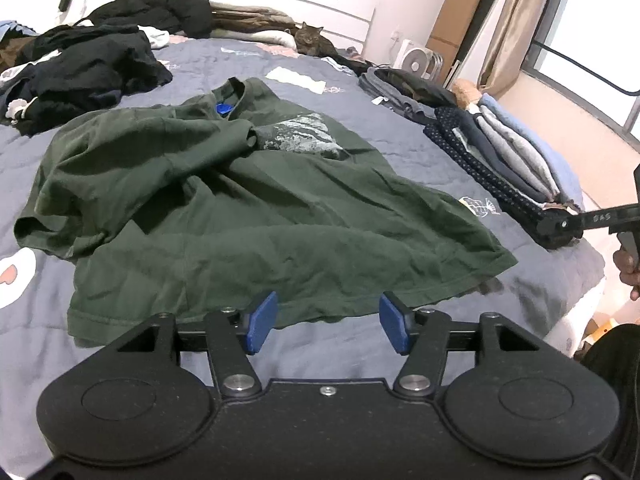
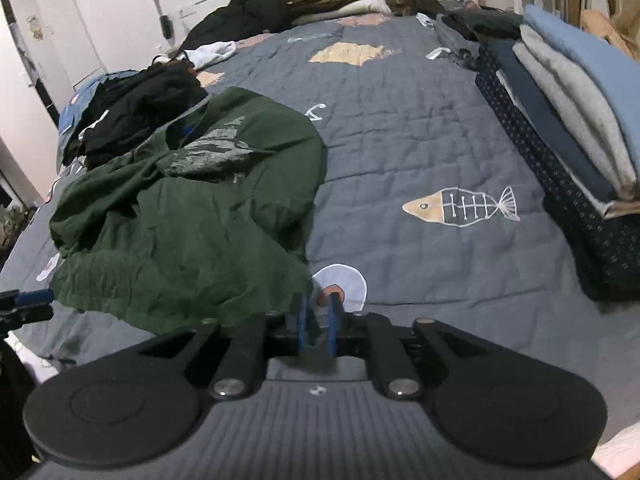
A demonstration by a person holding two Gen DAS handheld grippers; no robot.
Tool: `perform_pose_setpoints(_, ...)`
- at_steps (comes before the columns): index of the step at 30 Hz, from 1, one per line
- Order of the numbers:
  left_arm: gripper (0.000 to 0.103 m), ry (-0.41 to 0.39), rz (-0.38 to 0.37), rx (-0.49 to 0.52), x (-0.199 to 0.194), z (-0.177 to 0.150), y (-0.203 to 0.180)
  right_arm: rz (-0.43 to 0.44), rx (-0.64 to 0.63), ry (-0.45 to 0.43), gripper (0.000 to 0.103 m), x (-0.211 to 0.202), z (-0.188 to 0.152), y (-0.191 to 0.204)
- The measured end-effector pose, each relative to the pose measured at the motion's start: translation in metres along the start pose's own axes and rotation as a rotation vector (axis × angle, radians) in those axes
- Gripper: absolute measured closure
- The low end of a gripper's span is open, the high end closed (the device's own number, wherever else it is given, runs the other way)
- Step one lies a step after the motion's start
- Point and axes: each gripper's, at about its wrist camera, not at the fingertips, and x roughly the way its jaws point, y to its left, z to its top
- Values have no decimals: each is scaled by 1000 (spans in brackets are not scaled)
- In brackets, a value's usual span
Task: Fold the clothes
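A crumpled dark green cotton T-shirt is spread on the grey quilted bedspread. The left gripper, held wide, is positioned at the shirt's six-o'clock hem; the right gripper is narrowed, pinching that hem's corner.

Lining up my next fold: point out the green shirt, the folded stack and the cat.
green shirt (image 1: 248, 216), left wrist view, middle of its body
folded stack (image 2: 568, 92), right wrist view, grey layer
cat (image 1: 310, 38), left wrist view, its body
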Motion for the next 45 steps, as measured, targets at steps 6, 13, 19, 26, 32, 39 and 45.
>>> perform_pose_setpoints(6, 47, -39, 18, -11, -6, 8, 4, 52, -4, -160, 58, -8, 20, 18)
perform_pose_setpoints(13, 49, -78, 90, 49, -12, 45, 15, 116, 33, -286, 51, 40, 73, 55)
perform_pose_setpoints(19, 49, -108, 168, 96, -4, 88, 23, 163, -26, -302, 49, 78, 105, 77)
perform_pose_setpoints(26, 49, -89, 206, 173, 29, 124, 27, 278, -14, -234, 47, 102, 104, 89)
perform_pose_setpoints(32, 65, -32, 216, 294, 81, 160, 27, 298, -39, -250, 47, 101, 109, 95)
perform_pose_setpoints(39, 69, 64, 238, 372, 157, 189, 39, 322, -16, -244, 45, 106, 112, 89)
perform_pose_setpoints(45, 68, 151, 273, 408, 213, 199, 61, 322, -4, -234, 44, 111, 111, 86)
